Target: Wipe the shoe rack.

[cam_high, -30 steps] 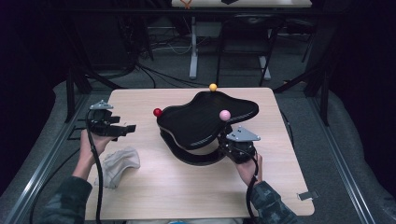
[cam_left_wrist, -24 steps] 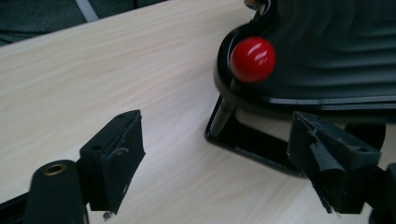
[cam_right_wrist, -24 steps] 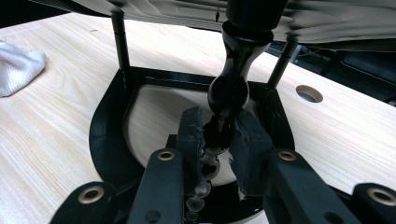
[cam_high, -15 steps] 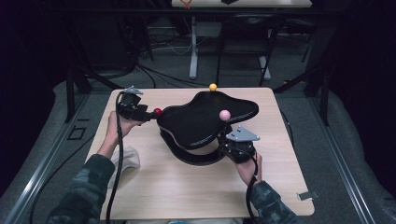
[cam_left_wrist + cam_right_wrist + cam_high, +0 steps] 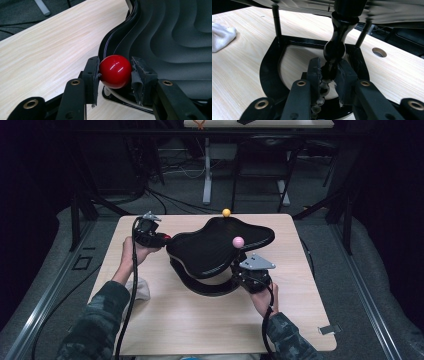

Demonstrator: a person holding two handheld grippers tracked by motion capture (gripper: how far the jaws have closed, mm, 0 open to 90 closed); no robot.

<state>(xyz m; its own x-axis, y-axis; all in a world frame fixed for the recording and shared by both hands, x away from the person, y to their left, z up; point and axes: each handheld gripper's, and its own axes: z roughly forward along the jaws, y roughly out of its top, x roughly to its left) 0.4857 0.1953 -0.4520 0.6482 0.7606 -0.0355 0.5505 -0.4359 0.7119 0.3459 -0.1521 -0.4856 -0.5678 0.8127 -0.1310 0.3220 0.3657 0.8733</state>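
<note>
L gripper (image 5: 159, 239) sitting at the left edge of the glossy black wavy-topped plastic stand (image 5: 220, 247), mid-left of the light wood worktop (image 5: 200, 330). Its fingers (image 5: 91, 75) have just been closing & are now pressing both sides of the shiny red ball knob (image 5: 115, 71), which is touching the stand's rim; the left gripper view is showing the pads against it. R gripper (image 5: 247, 277) holding at the stand's near-right side, fingers (image 5: 314, 72) narrow & clamping the black turned centre post (image 5: 335, 50) just above the black horseshoe base (image 5: 268, 72). Pink ball knob (image 5: 238, 241) sitting on the stand's top right, yellow ball knob (image 5: 226, 212) at its far edge. White cloth (image 5: 141, 287) lying on the worktop beside the left forearm (image 5: 102, 315), well apart from the stand.
</note>
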